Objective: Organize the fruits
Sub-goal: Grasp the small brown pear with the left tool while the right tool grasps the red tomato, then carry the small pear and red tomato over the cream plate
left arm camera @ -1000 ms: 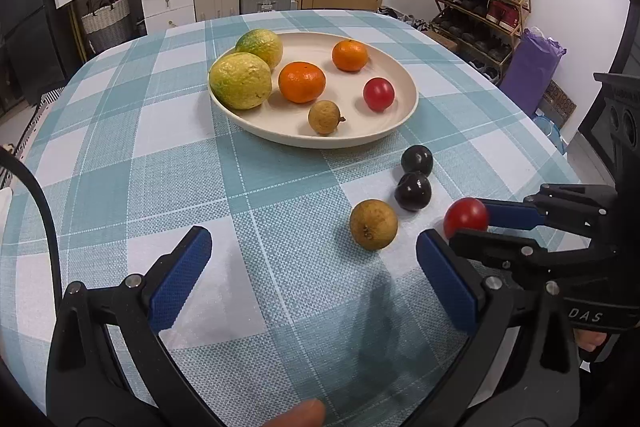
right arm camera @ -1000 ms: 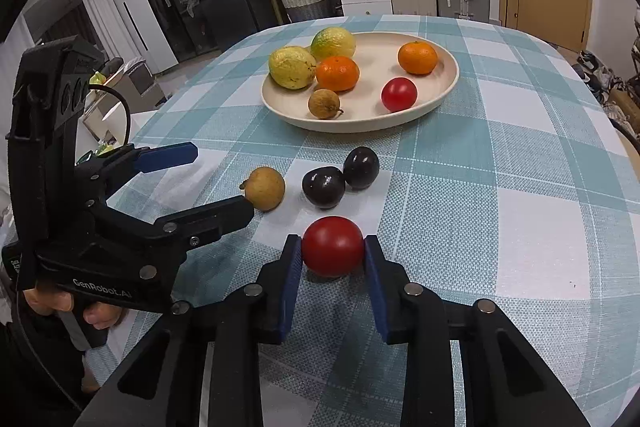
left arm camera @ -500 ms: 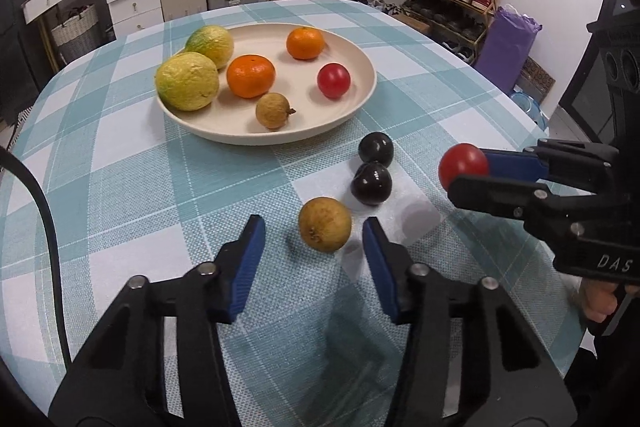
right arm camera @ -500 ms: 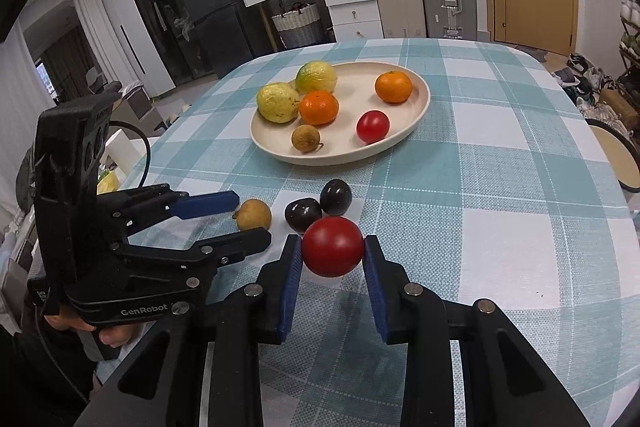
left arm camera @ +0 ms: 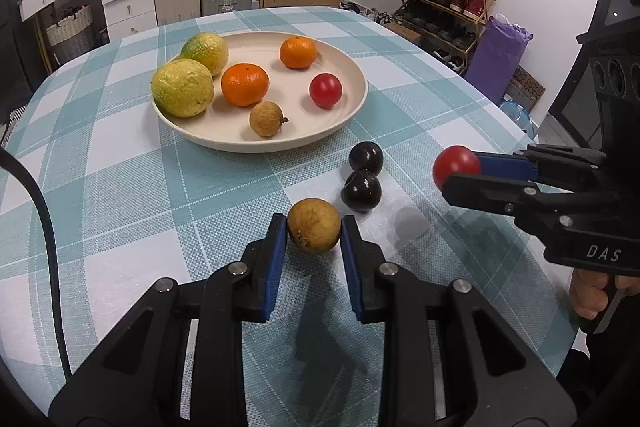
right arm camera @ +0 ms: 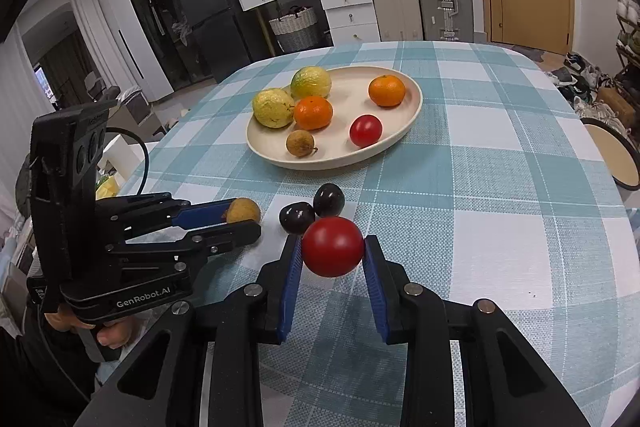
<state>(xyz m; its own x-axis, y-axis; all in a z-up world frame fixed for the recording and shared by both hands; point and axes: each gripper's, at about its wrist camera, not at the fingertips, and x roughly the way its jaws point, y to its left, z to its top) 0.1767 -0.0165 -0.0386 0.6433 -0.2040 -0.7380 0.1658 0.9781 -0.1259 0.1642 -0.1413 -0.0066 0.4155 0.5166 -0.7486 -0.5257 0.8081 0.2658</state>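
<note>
Left gripper (left arm camera: 314, 233): fingers have just been closing and now pinch the brown fruit (left arm camera: 314, 230) at its widest part, one blue pad on each side. It looks to sit on the checked worktop (left arm camera: 120, 187), near edge, just beside two dark fruits (left arm camera: 362, 175).

Right gripper (right arm camera: 332, 253): fingers narrow, clamped on the red fruit (right arm camera: 332, 247), which hangs clear of the cloth, its shadow below it.

The plate (left arm camera: 352, 107) lies beyond, holding two yellow-green fruits, two oranges, one small brown fruit and one red one. Open floor shows at its near right.

My judgement of the step: lift the brown fruit straight up before carrying it, so it does not knock the dark pair. Keep the squeeze light; a round skin can squirt out of flat pads. Bring each hand in on its own side so the grippers do not cross, then lower over the near rim and let go low, so nothing rolls.
</note>
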